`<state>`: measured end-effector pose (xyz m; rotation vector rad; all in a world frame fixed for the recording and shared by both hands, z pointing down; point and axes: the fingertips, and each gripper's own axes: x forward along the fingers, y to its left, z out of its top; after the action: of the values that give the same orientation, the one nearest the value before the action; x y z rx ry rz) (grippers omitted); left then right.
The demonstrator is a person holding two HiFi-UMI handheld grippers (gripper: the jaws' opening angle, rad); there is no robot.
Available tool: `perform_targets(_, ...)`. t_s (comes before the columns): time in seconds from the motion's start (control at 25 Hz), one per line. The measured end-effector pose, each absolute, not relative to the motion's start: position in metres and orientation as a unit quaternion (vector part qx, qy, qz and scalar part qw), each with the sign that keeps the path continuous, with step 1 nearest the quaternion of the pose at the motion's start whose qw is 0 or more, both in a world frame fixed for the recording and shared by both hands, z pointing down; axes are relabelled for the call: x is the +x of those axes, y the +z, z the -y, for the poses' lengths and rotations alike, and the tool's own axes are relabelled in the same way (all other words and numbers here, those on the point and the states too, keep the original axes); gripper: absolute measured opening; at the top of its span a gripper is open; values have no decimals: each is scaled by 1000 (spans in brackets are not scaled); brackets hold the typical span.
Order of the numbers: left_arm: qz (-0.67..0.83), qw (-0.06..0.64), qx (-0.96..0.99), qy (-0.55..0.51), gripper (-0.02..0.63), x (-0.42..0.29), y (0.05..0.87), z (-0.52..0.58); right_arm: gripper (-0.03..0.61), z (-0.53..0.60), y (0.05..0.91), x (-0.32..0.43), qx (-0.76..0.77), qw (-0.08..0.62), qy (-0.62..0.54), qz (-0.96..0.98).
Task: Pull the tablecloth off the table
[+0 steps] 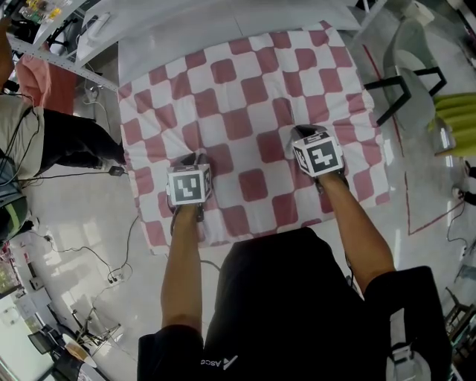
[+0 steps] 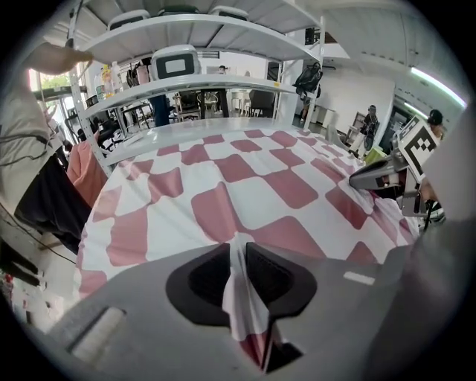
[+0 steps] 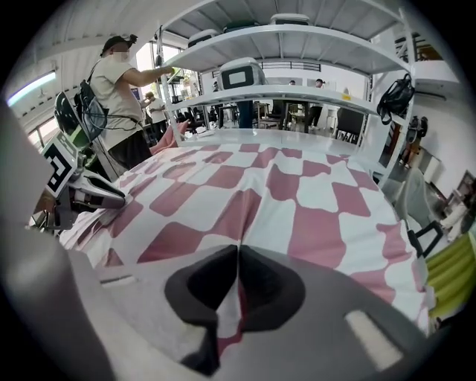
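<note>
**Tablecloth, pinched at two points**

Head view: checkered tablecloth (image 1: 245, 111) spread over the surface (image 1: 223, 22); left tongs (image 1: 195, 158) at its 8 o'clock, right tongs (image 1: 301, 135) at its 3 o'clock.
Left gripper view: tongs clenched on a pinched fold; shelving (image 2: 193, 37) at 12 o'clock.
Right gripper view: clenched likewise on a fold; bystander (image 3: 123, 89) at 10 o'clock.

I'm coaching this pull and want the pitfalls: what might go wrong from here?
The left tongs and right tongs each pinch only a thin fold of the tablecloth; a sharp tug might slip one free, skewing the cloth. Cables lie on the floor nearby; stepping back could snag them.
</note>
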<state>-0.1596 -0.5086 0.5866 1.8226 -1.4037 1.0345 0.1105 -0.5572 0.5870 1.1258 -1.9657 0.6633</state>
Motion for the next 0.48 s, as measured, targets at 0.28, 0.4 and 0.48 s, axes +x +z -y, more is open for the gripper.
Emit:
perform_targets(0.28, 523, 299, 698, 388, 25, -158, 583, 506, 8, 546, 586, 93, 413, 368, 277, 786)
perform_targets(0.4, 523, 309, 703, 368, 14, -156, 586, 497, 6, 532, 586, 87, 390, 356, 288, 799)
perform_targets(0.48, 522, 313, 709, 356, 12, -151, 586, 491, 6, 521, 587, 84, 373, 342, 295, 810)
